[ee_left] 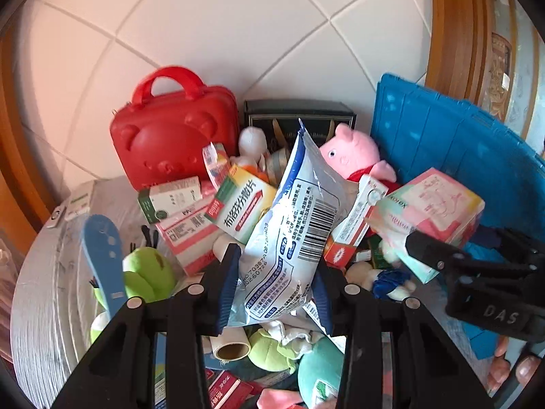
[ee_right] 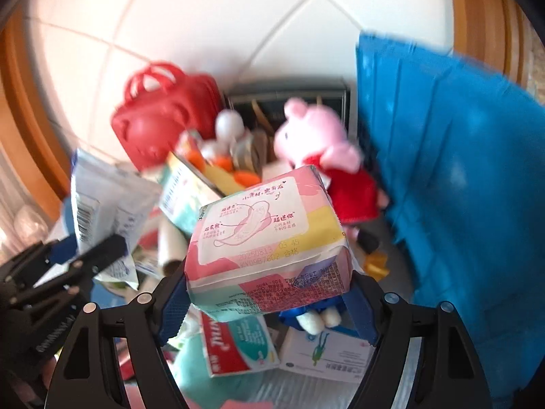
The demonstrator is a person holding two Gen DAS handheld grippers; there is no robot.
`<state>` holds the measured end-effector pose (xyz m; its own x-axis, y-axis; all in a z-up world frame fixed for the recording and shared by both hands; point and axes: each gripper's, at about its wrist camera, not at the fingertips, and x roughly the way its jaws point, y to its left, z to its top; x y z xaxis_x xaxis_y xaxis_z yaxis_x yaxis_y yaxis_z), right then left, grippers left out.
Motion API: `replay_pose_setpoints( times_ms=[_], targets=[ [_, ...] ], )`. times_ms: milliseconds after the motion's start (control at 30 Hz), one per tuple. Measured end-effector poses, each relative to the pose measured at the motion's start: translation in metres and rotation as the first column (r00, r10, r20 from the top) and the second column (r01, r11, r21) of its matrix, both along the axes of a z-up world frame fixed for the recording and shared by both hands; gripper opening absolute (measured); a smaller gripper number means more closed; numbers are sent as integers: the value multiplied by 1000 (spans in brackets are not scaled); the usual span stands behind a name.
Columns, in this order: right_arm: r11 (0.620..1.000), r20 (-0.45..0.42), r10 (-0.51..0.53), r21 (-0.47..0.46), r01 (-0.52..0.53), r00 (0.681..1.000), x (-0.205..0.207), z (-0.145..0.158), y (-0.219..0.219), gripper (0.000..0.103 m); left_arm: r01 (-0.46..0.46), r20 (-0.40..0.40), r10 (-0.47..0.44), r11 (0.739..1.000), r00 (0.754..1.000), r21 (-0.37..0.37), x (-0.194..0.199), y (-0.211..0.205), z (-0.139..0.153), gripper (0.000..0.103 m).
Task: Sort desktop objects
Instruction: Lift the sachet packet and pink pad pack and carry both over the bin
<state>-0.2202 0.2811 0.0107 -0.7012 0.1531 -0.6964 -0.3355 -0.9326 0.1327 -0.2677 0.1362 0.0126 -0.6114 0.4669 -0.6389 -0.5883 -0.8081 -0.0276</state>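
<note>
Both lifted clear of pile for sorting: left gripper (ee_left: 274, 283) clamps pouch (ee_left: 293, 225); right gripper (ee_right: 269, 293) clamps pad pack (ee_right: 269, 235), blue bin (ee_right: 460, 177) at 3 o'clock.

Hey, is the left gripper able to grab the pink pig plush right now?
Probably not. The left gripper is already shut on the white and blue pouch, which stands between it and the pink pig plush at the back of the pile.
</note>
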Motion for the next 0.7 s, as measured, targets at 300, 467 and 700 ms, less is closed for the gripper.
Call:
replay_pose_setpoints(
  times_ms=[300, 467, 700],
  targets=[
    [997, -158, -4, 77, 16, 987, 73, 73, -14, 80, 18, -92, -12, 998, 996, 68, 60, -6, 53, 39],
    [994, -215, -20, 98, 42, 976, 117, 102, -5, 80, 50, -144, -37, 995, 989, 85, 100, 14, 78, 39],
    [991, -251, -41, 109, 71, 967, 173, 136, 47, 80, 88, -143, -74, 991, 987, 96, 144, 78, 108, 39]
  ],
)
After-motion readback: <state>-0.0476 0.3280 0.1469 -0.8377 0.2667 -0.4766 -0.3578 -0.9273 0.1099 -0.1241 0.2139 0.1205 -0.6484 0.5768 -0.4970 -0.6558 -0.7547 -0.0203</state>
